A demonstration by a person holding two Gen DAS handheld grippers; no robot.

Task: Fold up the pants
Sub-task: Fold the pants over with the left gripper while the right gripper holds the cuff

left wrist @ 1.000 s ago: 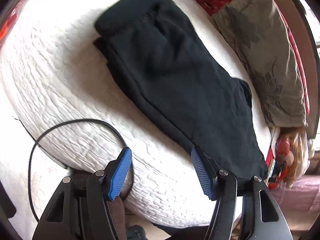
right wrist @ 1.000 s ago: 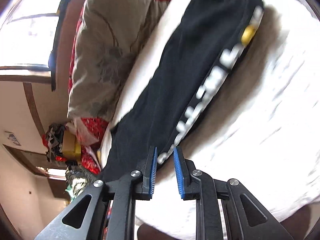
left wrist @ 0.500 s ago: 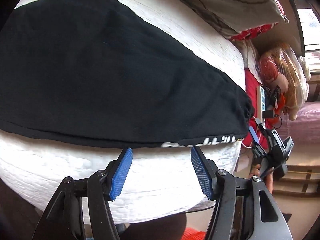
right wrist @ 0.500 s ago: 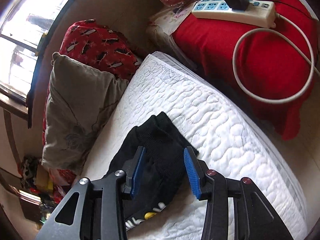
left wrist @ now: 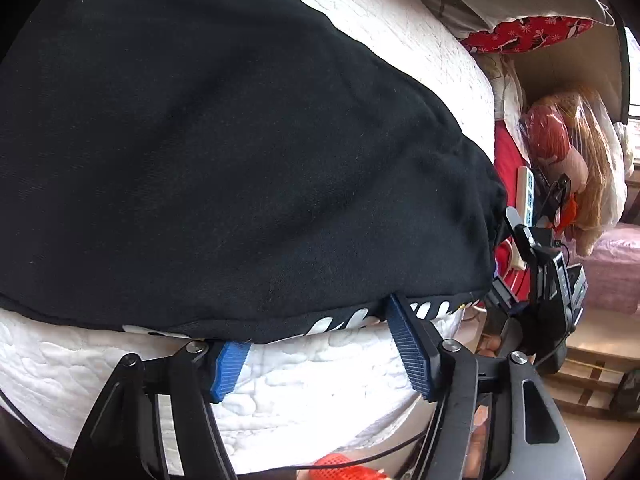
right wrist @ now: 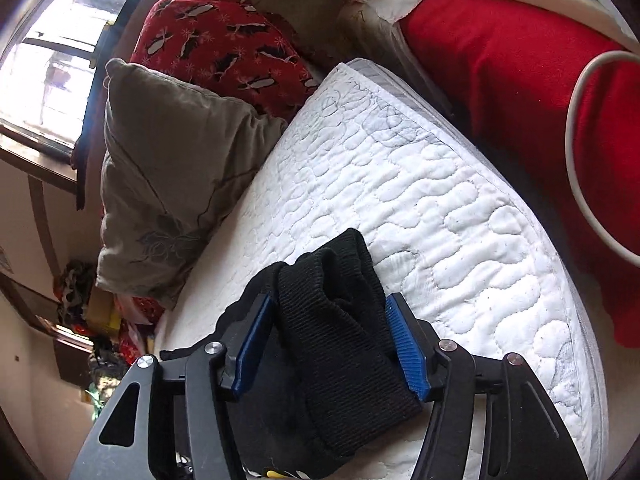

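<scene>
Black pants (left wrist: 240, 140) lying lengthwise along mattress (right wrist: 440, 200), ribbed cuff (right wrist: 340, 320) between right hand-held gripper (right wrist: 328, 340) pads

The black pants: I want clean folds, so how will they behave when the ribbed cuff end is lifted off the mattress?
Probably floppy: the black pants drape over the quilted mattress edge. The ribbed cuff looks thick and bunched between the right gripper jaws, so it should grip without slipping. The knit looks heavy, so the rest will likely sag and drag.

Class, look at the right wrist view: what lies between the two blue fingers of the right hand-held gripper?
The ribbed black cuff of the pants fills the gap of the right hand-held gripper; its jaws stand apart around it, over the white quilted mattress.
</scene>
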